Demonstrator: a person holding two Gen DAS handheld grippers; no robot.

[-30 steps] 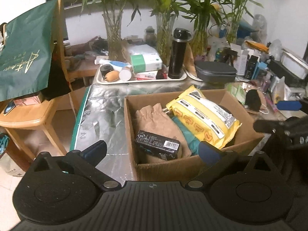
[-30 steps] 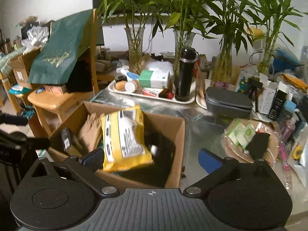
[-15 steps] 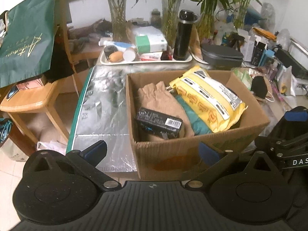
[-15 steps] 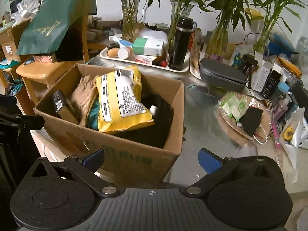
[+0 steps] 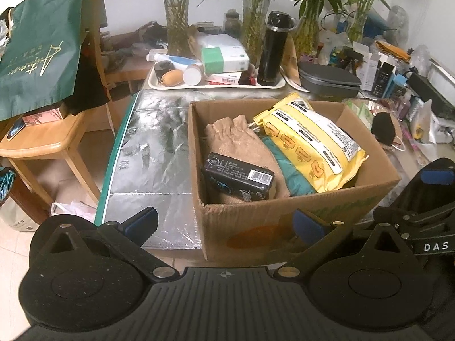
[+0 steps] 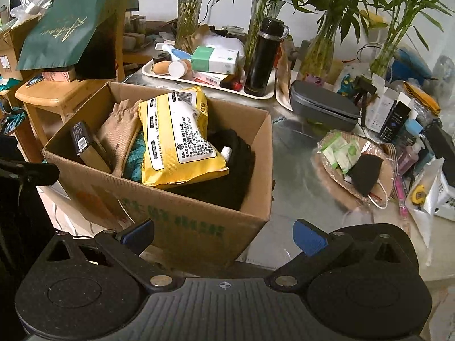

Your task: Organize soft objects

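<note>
A cardboard box [image 5: 241,221] [image 6: 182,221] stands on the silver-covered table. It holds a yellow wipes pack [image 5: 310,142] [image 6: 176,136], a tan cloth pouch [image 5: 241,139] [image 6: 116,136], a teal cloth [image 5: 290,170], a black packet [image 5: 239,176] [image 6: 81,142] and a black fabric item [image 6: 236,167]. My left gripper [image 5: 224,224] is open and empty, in front of the box's near wall. My right gripper [image 6: 224,233] is open and empty, at the box's near right corner. The right gripper's body shows at the right in the left wrist view [image 5: 421,207].
A white tray [image 5: 216,83] [image 6: 210,85] with a black flask [image 5: 273,48], tissue box and bottles sits behind the box. A grey case [image 6: 321,108], a basket with packets and a black mask [image 6: 364,170], glass plant vases and a wooden chair [image 5: 48,139] surround it.
Both grippers have pulled back and risen, so the box sits lower and farther in both views. Both stay open and empty. The box contents have not moved.
</note>
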